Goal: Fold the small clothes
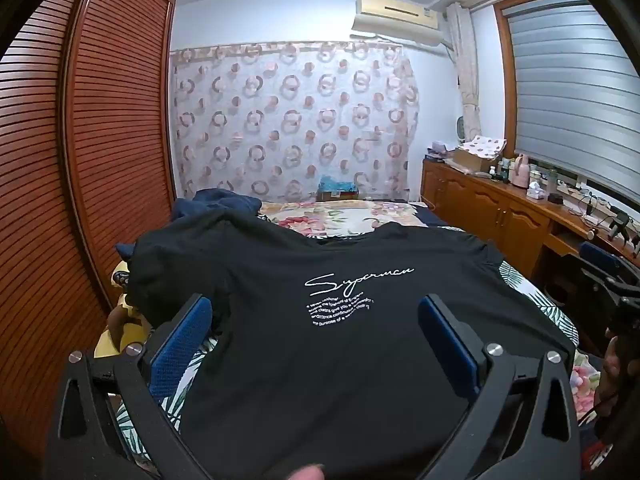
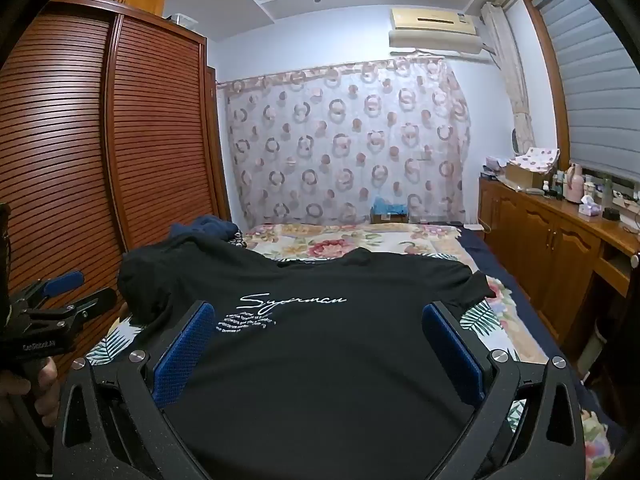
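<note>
A black T-shirt [image 1: 320,380] with white script print lies spread flat on the bed, collar at the far end, its left sleeve bunched. My left gripper [image 1: 316,300] hovers over the near left part of the shirt, its blue pads [image 1: 180,344] wide apart and pressing on nothing. My right gripper [image 2: 320,308] stands open the same way over the shirt [image 2: 320,380], slightly further right. In the right wrist view the left gripper [image 2: 98,286] shows at the left edge, held by a hand [image 2: 40,380]. A fingertip [image 1: 308,472] pokes in at the bottom of the left wrist view.
The bed has a floral cover [image 1: 340,216] and a leaf-print sheet [image 2: 476,312]. A dark blue garment [image 1: 216,200] lies at the far left. A louvred wooden wardrobe [image 1: 100,140] stands close on the left, a cluttered wooden cabinet [image 1: 500,208] on the right.
</note>
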